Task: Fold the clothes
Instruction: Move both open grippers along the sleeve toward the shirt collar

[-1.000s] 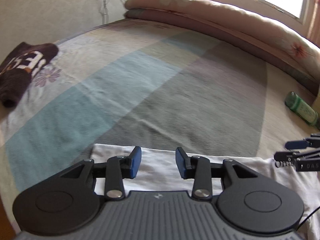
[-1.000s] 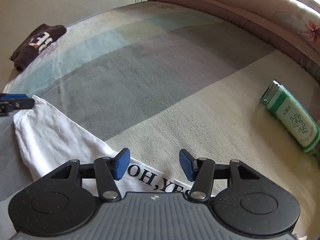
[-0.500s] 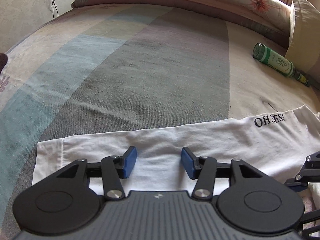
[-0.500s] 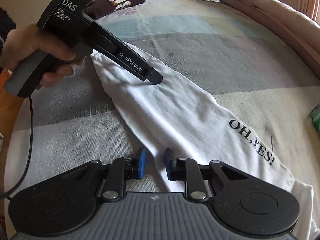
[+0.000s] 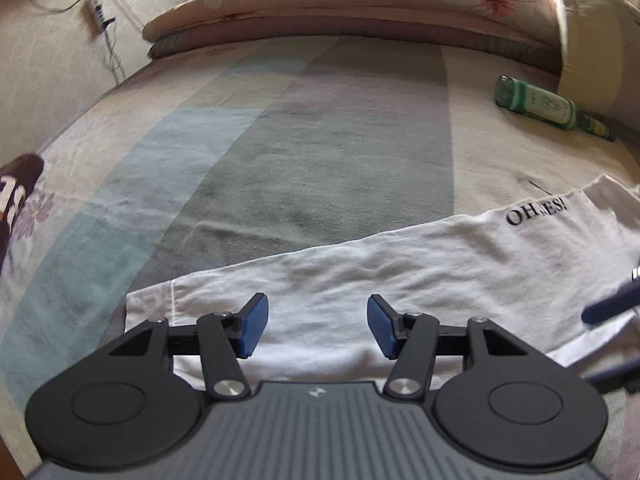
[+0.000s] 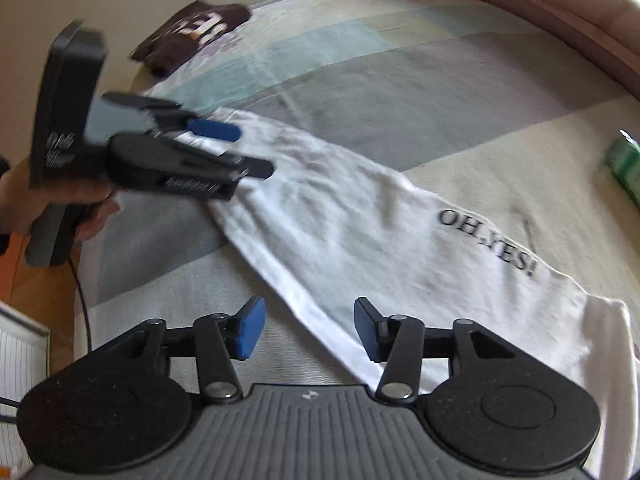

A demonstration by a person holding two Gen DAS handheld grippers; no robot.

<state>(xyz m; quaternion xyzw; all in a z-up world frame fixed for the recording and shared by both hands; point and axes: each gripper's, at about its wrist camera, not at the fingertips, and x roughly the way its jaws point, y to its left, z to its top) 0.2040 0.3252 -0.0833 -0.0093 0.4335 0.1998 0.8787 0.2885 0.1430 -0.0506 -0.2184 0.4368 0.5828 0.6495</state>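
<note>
A white shirt (image 5: 400, 280) with "OH,YES!" printed on it lies folded into a long strip (image 6: 360, 220) across the striped bed. My left gripper (image 5: 318, 326) hovers over the strip's left end, jaws opening, with nothing pinched between them. In the right wrist view a hand holds that left gripper (image 6: 240, 148) above the shirt's far end. My right gripper (image 6: 310, 328) hangs over the strip's near edge, its jaws also opening. The cloth lies below them, not pressed by the pads. A blurred part of the right gripper (image 5: 612, 308) shows at the edge of the left wrist view.
A folded brown garment (image 6: 192, 36) with pale lettering lies at the bed's far left corner (image 5: 16, 196). A green bottle (image 5: 540, 104) lies on its side on the right. A rolled quilt (image 5: 360, 4) and a pillow (image 5: 592, 40) line the head of the bed.
The right gripper swung from the printed end to the strip's near edge, shut narrow, then spread again. The left jaws widened and the left view rolled and shifted along the shirt.
</note>
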